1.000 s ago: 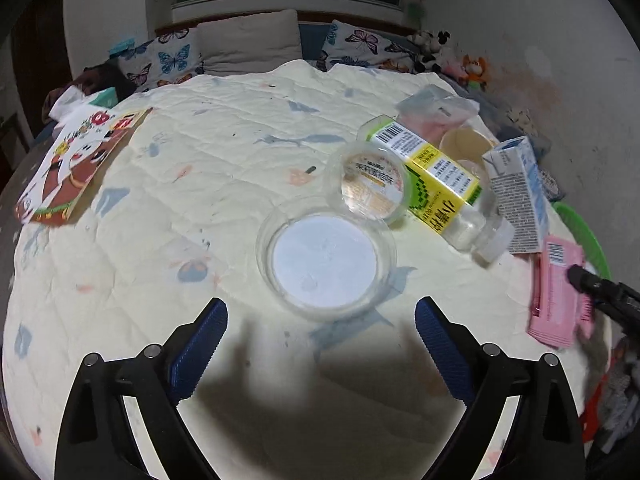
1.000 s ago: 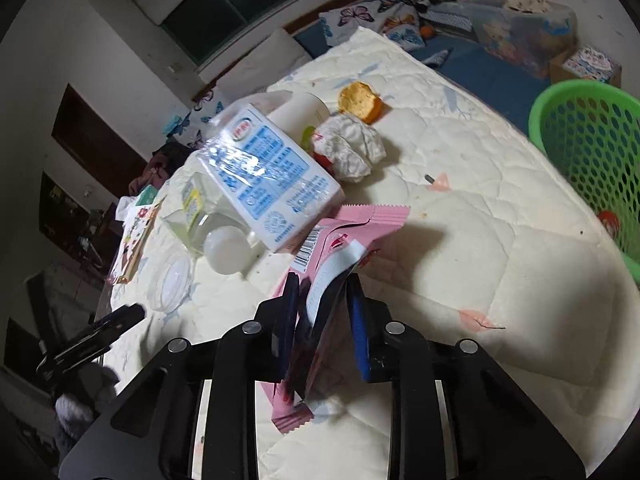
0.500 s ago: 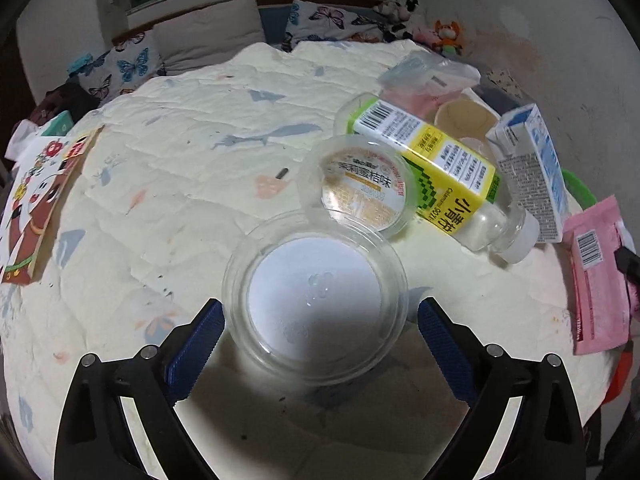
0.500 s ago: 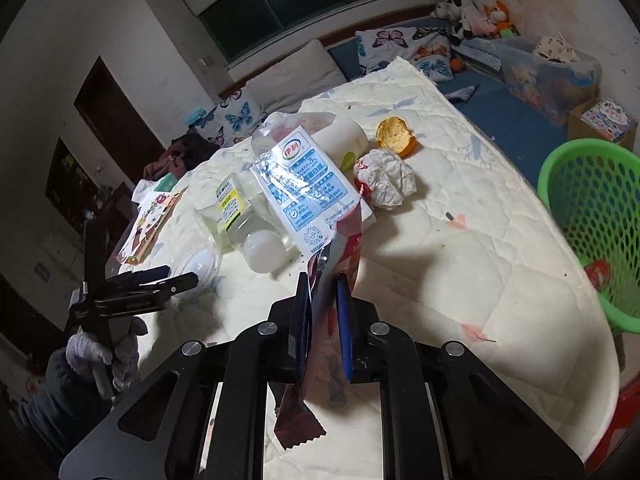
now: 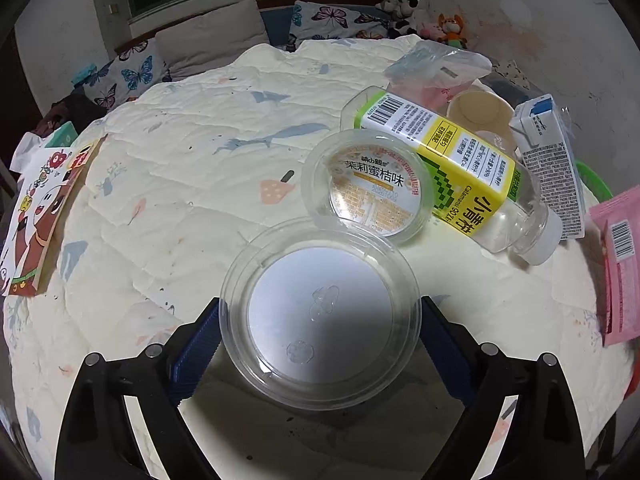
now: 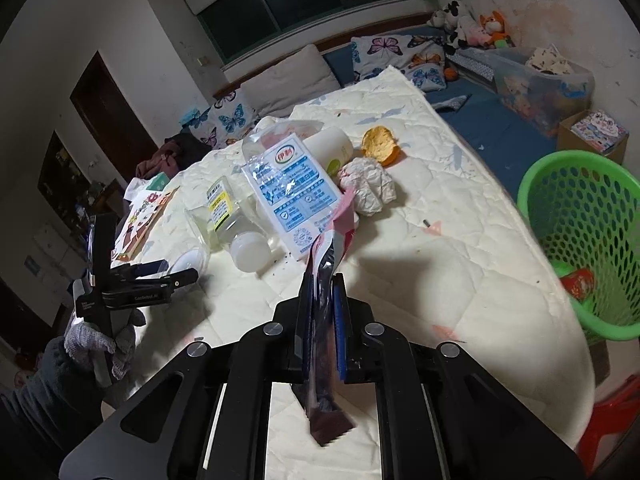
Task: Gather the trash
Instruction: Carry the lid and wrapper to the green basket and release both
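Where trash crowds the quilt (image 5: 192,184), bottle (image 5: 460,168), carton (image 5: 548,152), cup (image 5: 368,188) beside lid (image 5: 320,320).

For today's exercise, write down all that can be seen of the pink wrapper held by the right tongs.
The pink wrapper is a flat, thin, glossy sachet, apparently plastic film, with a white barcode patch and a dark inner face. The right tongs are shut on its middle, so it hangs edge-on above the quilt, its serrated end drooping below the jaws. Its upper end stands in front of the milk carton; contact is unclear.
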Motion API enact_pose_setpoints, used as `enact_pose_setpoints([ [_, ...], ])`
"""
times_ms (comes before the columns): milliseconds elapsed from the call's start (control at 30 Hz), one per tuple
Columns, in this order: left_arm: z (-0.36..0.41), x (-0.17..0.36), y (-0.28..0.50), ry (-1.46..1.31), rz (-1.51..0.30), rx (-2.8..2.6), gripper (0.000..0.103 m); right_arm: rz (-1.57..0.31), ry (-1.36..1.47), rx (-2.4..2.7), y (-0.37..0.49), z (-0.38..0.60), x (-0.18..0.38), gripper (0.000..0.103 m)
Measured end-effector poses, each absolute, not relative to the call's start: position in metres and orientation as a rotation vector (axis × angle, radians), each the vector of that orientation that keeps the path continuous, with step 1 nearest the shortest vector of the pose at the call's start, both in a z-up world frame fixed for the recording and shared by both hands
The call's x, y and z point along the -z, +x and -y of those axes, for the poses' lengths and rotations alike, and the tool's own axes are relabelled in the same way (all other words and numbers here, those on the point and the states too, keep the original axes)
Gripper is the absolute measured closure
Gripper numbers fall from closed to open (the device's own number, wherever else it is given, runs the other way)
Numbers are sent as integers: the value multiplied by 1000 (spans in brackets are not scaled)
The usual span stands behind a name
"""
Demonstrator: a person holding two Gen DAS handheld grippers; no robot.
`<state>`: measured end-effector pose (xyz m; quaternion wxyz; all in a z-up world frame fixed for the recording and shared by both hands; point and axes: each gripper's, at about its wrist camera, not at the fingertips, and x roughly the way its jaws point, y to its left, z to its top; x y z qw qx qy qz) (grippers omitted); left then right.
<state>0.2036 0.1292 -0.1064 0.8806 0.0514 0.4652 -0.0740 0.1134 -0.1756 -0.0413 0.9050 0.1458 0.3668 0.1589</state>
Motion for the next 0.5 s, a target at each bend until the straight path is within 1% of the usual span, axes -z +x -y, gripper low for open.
enact_pose_setpoints([
  [267,-135,86,179,26,-932,174,13,-715,339,-296,106,210,25,93],
  [500,-112,52,161,-35,-882,262,13,-658,333,-152,104,274,9,93],
])
